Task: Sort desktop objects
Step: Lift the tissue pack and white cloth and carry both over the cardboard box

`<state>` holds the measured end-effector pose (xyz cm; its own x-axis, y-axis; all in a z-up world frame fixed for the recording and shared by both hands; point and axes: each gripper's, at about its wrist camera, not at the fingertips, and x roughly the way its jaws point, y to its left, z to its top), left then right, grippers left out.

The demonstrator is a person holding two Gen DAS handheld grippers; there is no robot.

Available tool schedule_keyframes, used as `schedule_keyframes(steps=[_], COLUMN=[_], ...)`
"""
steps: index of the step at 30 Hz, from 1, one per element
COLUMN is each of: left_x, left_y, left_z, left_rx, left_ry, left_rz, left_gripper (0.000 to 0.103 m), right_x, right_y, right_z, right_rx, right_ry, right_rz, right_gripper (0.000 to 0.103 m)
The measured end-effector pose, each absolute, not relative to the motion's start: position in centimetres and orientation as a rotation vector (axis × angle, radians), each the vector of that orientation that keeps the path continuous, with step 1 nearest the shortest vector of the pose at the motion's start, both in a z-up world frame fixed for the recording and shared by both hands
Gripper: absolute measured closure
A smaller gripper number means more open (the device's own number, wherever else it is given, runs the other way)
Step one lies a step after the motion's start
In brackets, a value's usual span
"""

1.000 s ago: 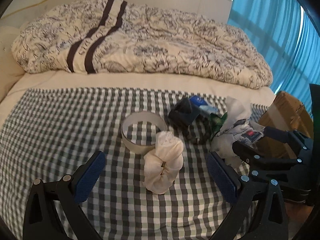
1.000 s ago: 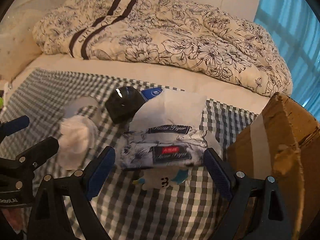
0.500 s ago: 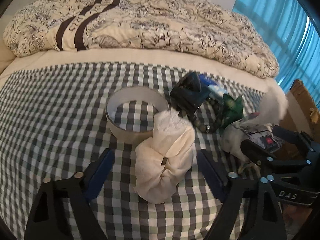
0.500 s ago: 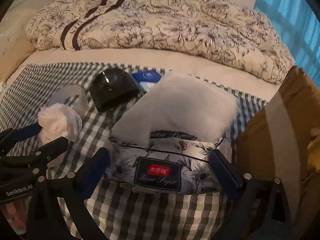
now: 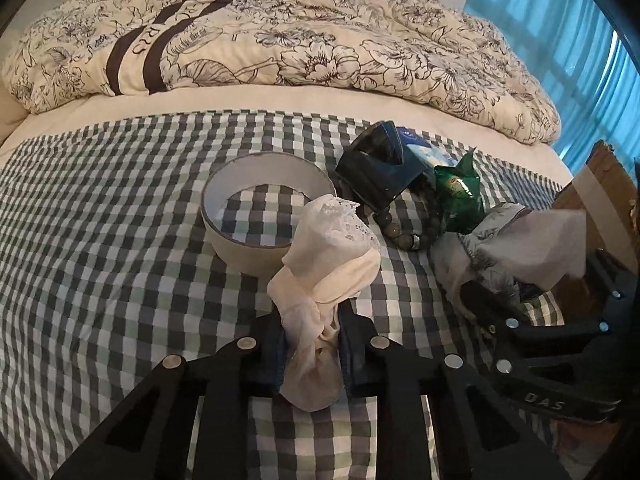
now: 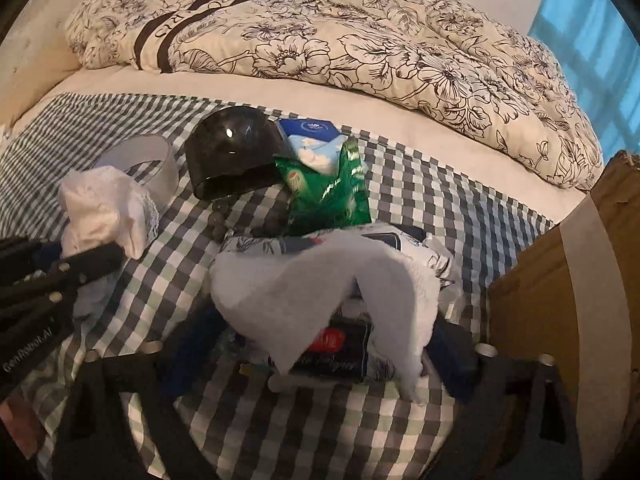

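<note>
In the left wrist view the left gripper (image 5: 312, 344) is clenched on a cream bundle of cloth (image 5: 326, 276), its blue pads pressing the lower, knotted part while the lace-edged top rises toward 12 o'clock. Just behind the bundle, touching it, stands a white tape ring (image 5: 260, 216) on the checked cloth (image 5: 100, 240). At 1 o'clock lie a dark glossy case (image 5: 380, 172), a bead bracelet (image 5: 404, 236) and a green packet (image 5: 460, 196).

In the right wrist view the right gripper (image 6: 320, 352) grips a tissue pack (image 6: 336, 344) between its blue pads (a white sheet (image 6: 320, 280) flops out over it). A cardboard box (image 6: 568, 288) stands at 3 o'clock, and a blue-and-white packet (image 6: 312, 140) lies beyond the case. Farthest back lies a floral duvet (image 6: 360, 40).
</note>
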<state>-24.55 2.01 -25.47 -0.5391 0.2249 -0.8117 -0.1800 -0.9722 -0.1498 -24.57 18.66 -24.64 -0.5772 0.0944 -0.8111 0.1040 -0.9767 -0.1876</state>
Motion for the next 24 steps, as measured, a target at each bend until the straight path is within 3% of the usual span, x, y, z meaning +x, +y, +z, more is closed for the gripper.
schedule_keyframes(steps=[6,8,16,24], left_x=[-24.2,-23.9,-22.2,-19.4], left_y=[1.8,1.8,1.3,0.6], left_z=[-24.1,-23.4,-19.7,-14.8], left_rx=[-1.338,-1.323,-1.243,-1.144], left_ry=[-0.067,-0.060,-0.050,-0.050], left_rz=[2.599,2.608,2.655,2.708], left_gripper=[0.081,0.081,0.081,0.081], right_x=[-23.7,-23.1,-21.6,-18.3], right_y=[19.1,19.0,18.8,17.4], right_z=[-24.0,-22.9,-20.1,-15.4], right_rx=[1.377,1.310,1.257,1.097], right_ry=[0.313,0.354,0.278,0.270], right_rz=[-2.805,-2.860,-2.836,-2.877], right_gripper=[0.026,0.047,0.072,0.076])
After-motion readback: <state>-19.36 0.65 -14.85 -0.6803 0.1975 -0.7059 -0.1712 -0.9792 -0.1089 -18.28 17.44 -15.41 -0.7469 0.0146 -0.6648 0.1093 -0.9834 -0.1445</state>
